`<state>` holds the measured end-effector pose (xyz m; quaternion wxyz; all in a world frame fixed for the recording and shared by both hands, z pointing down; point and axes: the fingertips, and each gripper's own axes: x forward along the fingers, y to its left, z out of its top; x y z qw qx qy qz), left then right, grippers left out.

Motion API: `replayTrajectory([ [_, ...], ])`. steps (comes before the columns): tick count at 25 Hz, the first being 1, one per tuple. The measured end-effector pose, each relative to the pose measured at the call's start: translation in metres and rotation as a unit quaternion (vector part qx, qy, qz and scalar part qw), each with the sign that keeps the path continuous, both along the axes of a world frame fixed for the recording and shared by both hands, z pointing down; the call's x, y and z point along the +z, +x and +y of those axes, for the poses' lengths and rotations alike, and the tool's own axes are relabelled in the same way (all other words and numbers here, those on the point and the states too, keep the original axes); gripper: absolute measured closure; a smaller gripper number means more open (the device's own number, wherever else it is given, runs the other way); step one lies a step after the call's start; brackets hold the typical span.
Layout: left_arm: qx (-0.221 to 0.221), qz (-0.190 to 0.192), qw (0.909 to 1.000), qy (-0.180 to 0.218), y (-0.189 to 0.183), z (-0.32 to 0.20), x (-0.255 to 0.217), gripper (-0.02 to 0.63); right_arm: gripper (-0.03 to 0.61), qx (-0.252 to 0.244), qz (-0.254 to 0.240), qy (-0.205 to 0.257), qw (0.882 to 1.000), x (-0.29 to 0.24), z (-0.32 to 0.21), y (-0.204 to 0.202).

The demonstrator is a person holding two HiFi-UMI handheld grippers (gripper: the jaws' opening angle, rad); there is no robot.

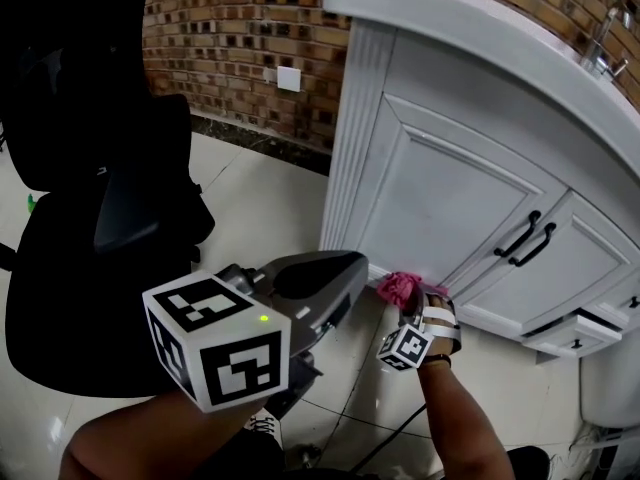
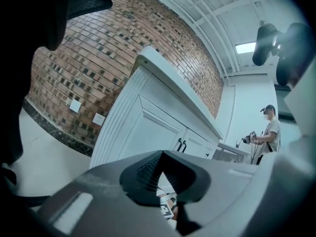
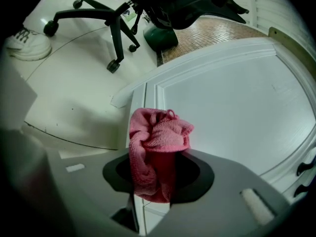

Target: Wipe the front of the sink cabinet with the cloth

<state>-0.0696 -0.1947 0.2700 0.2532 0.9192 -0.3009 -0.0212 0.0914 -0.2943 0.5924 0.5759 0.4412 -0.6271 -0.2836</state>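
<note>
The white sink cabinet (image 1: 450, 178) fills the right of the head view, its panelled door (image 3: 237, 122) close up in the right gripper view. My right gripper (image 1: 408, 303) is shut on a bunched pink cloth (image 1: 398, 288), which is pressed against the bottom left corner of the door, just above the floor. From the right gripper (image 3: 158, 154) the cloth (image 3: 159, 132) sticks out between the jaws onto the door frame. My left gripper (image 1: 335, 273) hangs in the air left of the cabinet, jaws together, holding nothing. In its own view the left gripper (image 2: 162, 154) faces the cabinet (image 2: 148, 132).
A black office chair (image 1: 100, 218) stands on the tiled floor to the left, its wheeled base (image 3: 113, 28) behind my right gripper. Brick wall with a white outlet (image 1: 289, 78) lies behind. A toilet (image 1: 610, 378) sits at lower right. A person (image 2: 269, 132) stands far off.
</note>
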Motion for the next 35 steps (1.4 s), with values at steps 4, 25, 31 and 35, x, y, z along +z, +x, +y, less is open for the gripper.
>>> replayTrajectory([
  [4,-0.014,0.005,0.9999,0.006,-0.009,-0.002,-0.005,0.611,0.431,0.011,-0.004,-0.046,0.999,0.002,0.001,0.0],
  [25,-0.013,0.045,0.9983,0.037,-0.031,0.012,-0.03,0.611,0.428,-0.098,-0.099,0.156,0.978,-0.306,0.029,-0.098],
  [31,-0.02,0.046,0.9978,0.043,-0.034,0.007,-0.032,0.611,0.426,-0.088,-0.053,0.255,0.961,-0.41,-0.016,-0.128],
  [35,-0.017,0.043,0.9983,0.037,-0.036,0.006,-0.026,0.611,0.426,-0.071,-0.046,0.254,0.964,-0.414,-0.038,-0.129],
])
